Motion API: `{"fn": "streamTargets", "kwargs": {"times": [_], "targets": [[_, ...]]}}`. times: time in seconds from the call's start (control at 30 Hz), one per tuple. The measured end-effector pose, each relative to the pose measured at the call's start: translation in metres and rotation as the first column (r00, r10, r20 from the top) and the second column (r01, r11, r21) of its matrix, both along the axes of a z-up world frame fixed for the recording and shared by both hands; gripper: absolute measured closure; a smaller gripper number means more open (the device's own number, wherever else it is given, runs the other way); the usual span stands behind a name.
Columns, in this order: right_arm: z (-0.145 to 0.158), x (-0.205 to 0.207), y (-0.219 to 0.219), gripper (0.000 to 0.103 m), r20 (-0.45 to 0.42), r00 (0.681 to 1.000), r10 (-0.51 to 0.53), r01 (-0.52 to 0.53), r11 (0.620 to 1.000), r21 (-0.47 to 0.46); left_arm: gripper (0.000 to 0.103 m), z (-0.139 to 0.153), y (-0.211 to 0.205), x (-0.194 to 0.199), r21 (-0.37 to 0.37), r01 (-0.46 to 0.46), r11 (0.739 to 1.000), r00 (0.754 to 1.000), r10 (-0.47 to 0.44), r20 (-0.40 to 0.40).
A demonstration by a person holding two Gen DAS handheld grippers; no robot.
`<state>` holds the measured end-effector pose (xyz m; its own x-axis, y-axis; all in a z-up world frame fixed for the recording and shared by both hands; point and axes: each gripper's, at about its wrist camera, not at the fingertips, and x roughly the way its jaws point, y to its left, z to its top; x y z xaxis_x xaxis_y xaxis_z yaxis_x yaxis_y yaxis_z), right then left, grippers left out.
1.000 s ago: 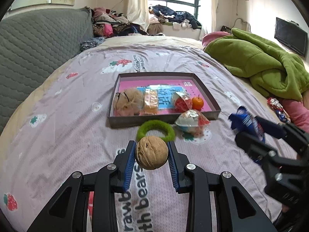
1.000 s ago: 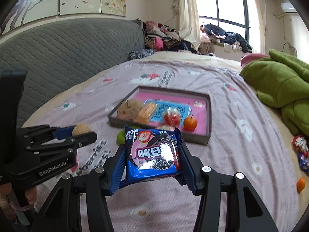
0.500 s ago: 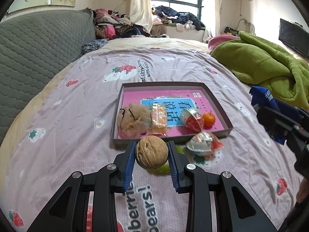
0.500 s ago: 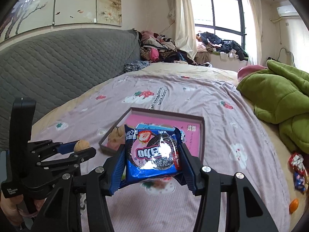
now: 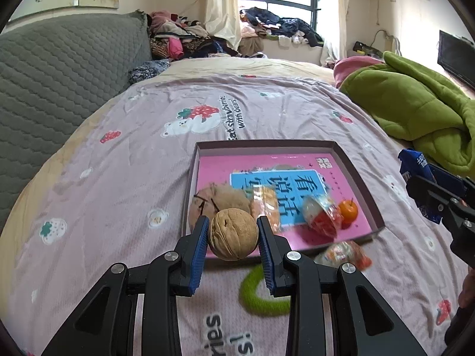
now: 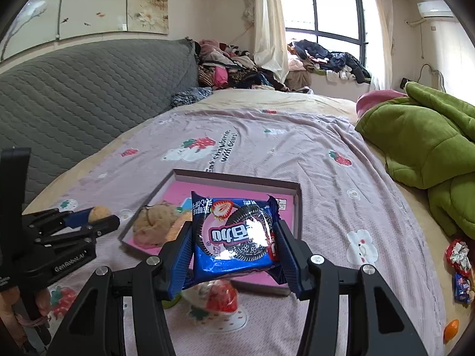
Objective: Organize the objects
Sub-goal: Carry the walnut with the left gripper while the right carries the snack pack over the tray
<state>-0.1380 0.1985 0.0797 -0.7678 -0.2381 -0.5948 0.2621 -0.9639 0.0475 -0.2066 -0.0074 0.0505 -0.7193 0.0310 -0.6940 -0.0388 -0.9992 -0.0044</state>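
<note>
Blue-padded left tongs [image 5: 233, 238] grip a walnut [image 5: 233, 234] between both pads, held above the near left corner of a shallow box [image 5: 360, 179] on the bed [image 5: 118, 178]. Inside the box lie a beige pouch [image 5: 221, 200], an orange packet [image 5: 264, 204], a red-and-clear wrapped sweet [image 5: 322, 215] and a small orange fruit [image 5: 348, 209]. A green ring [image 5: 252, 295] and another wrapped sweet [image 5: 341, 253] lie just outside the near wall.

Right wrist view: right tongs [image 6: 234, 238] clamp a blue cookie packet [image 6: 234, 234] by its side edges, above the box's near edge. Loose sweets [image 6: 458, 267] lie at far right.
</note>
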Motion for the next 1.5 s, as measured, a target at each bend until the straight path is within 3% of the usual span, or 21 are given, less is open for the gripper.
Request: {"fn": "streamTargets", "kwargs": {"times": [0.33, 0.67, 1.1, 1.4, 1.5], "targets": [[-0.022, -0.050, -0.001, 0.049, 0.040, 0.999, -0.024, 0.021, 0.998, 0.054, 0.070, -0.025, 0.004, -0.049, 0.032, 0.020, 0.999, 0.999, -0.021, 0.047], [-0.064, -0.095, -0.006, 0.049, 0.120, 0.992, -0.050, 0.040, 0.996, 0.079, 0.070, -0.059, 0.006, -0.088, 0.019, 0.011, 1.000, 0.996, -0.013, 0.094], [-0.106, -0.130, -0.014, 0.049, 0.223, 0.972, -0.074, 0.049, 0.992, 0.116, 0.069, -0.082, 0.008, -0.106, -0.007, 0.018, 1.000, 0.994, -0.017, 0.112], [-0.117, -0.138, -0.019, 0.049, 0.244, 0.966, -0.089, 0.056, 0.989, 0.137, 0.069, -0.093, 0.007, -0.113, -0.015, 0.020, 1.000, 0.991, -0.017, 0.132], [-0.115, -0.137, -0.021, 0.049, 0.236, 0.968, -0.090, 0.051, 0.985, 0.165, 0.064, -0.092, 0.008, -0.113, -0.016, 0.023, 1.000, 0.991, -0.020, 0.134]]}}
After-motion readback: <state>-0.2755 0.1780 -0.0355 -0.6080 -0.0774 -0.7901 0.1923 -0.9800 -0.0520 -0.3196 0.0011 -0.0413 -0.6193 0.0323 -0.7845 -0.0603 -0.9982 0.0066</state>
